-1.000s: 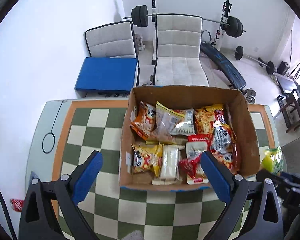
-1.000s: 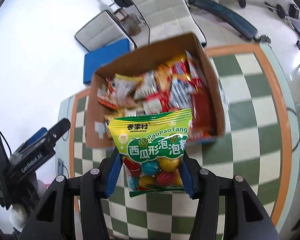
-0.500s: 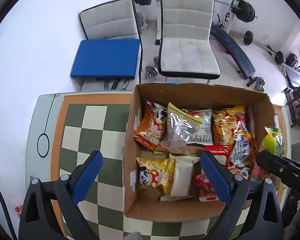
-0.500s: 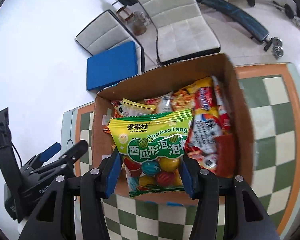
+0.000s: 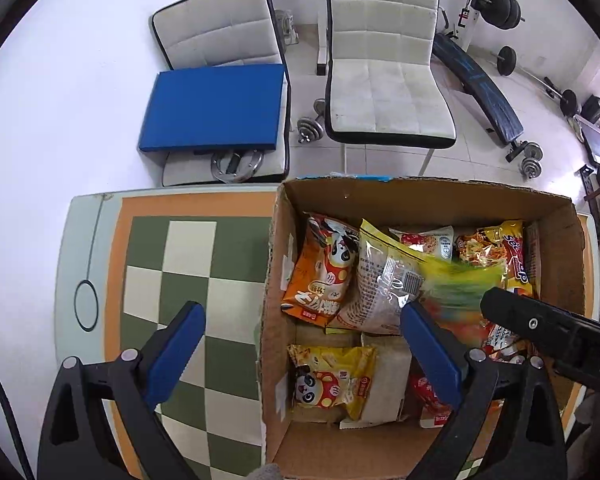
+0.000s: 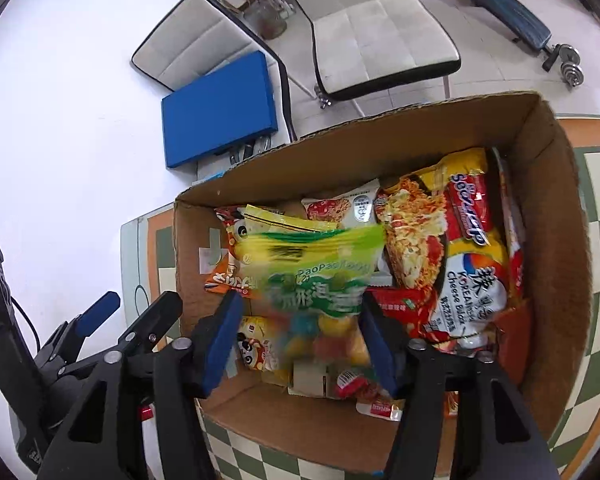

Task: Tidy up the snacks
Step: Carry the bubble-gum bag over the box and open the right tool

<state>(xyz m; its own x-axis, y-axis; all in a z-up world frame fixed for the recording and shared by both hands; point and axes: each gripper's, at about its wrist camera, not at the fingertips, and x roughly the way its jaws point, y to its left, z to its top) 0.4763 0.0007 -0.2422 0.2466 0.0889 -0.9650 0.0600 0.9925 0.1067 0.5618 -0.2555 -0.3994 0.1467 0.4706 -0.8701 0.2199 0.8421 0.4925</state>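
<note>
Right gripper (image 6: 300,340): poised over the near half of the cardboard box (image 6: 556,184); jaws opening, and the green candy bag (image 6: 320,276) between them is motion-blurred and appears to be slipping free of the blue fingers (image 6: 220,344), so the release is judged under way. Left gripper (image 5: 300,356): fingers spread wide with nothing between them, one over the checkered worktop (image 5: 188,248), the other over the box interior. Box contents, near to far: yellow panda pack (image 5: 332,380), white pack beside it, red sachets at the near right, orange panda pack (image 5: 324,272), clear-window bag (image 5: 384,280), cheese-ball pack (image 6: 472,272) and noodle pack (image 6: 412,236) along the far wall. Progress: most snacks already boxed; the candy bag is the item being added. No loose snacks show on the visible worktop, so little seems left. Beyond: white chairs (image 5: 384,76), blue pad, weight bench.
</note>
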